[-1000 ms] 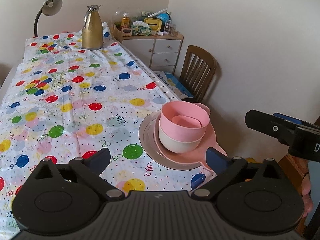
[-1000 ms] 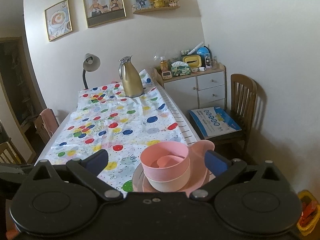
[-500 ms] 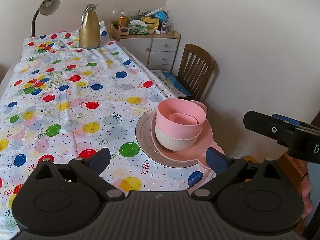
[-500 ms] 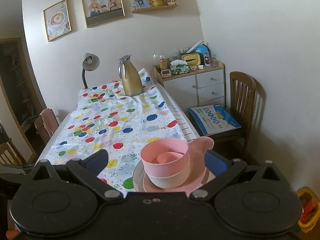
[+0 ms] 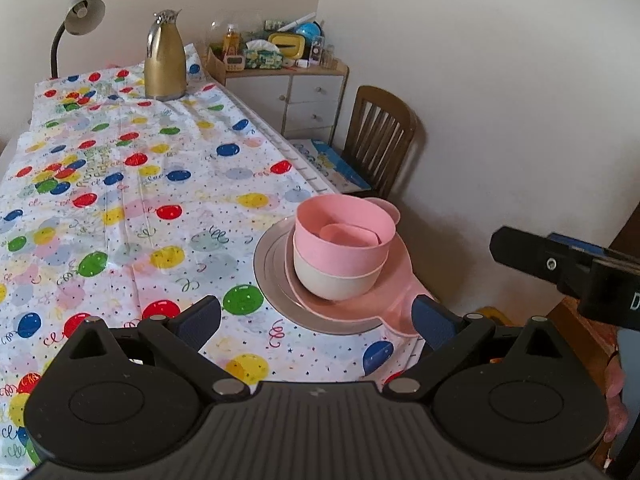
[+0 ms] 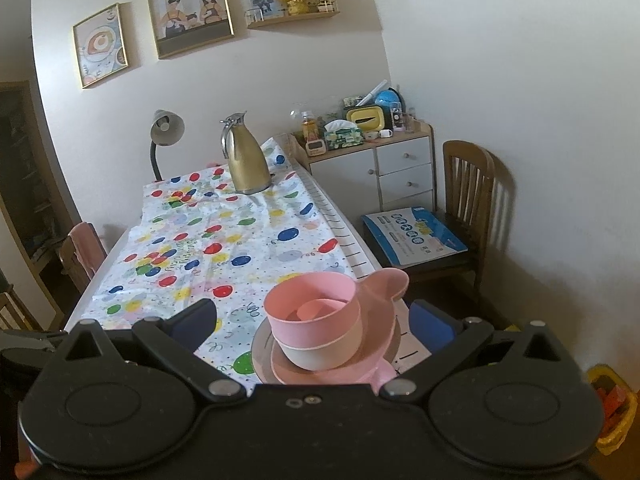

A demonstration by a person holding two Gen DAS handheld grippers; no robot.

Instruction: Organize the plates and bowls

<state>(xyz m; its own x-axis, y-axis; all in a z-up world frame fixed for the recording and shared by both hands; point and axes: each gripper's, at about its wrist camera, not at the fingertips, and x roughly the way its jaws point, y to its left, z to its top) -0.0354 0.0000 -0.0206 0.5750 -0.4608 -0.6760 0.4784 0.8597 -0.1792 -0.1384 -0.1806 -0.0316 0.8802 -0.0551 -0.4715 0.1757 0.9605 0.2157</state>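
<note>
A stack stands at the table's near right corner: a grey plate point(image 5: 269, 268) at the bottom, a pink eared plate point(image 5: 384, 296) on it, a cream bowl point(image 5: 334, 282) and a pink bowl point(image 5: 344, 236) nested on top, with a smaller pink piece inside. The stack shows in the right wrist view too, with the pink bowl point(image 6: 316, 312) uppermost. My left gripper point(image 5: 316, 320) is open and empty, just short of the stack. My right gripper point(image 6: 310, 320) is open and empty, above and behind the stack; part of it shows in the left wrist view point(image 5: 560, 268).
A balloon-print cloth covers the table point(image 5: 120, 184). A gold jug point(image 5: 165, 66) and a lamp point(image 5: 82, 16) stand at the far end. A wooden chair point(image 5: 378, 140) holding a blue box and a white cabinet point(image 5: 304, 96) stand to the right.
Both grippers have drifted slightly; the stack sits a little lower and nearer in the right wrist view. The dishes have not moved.
</note>
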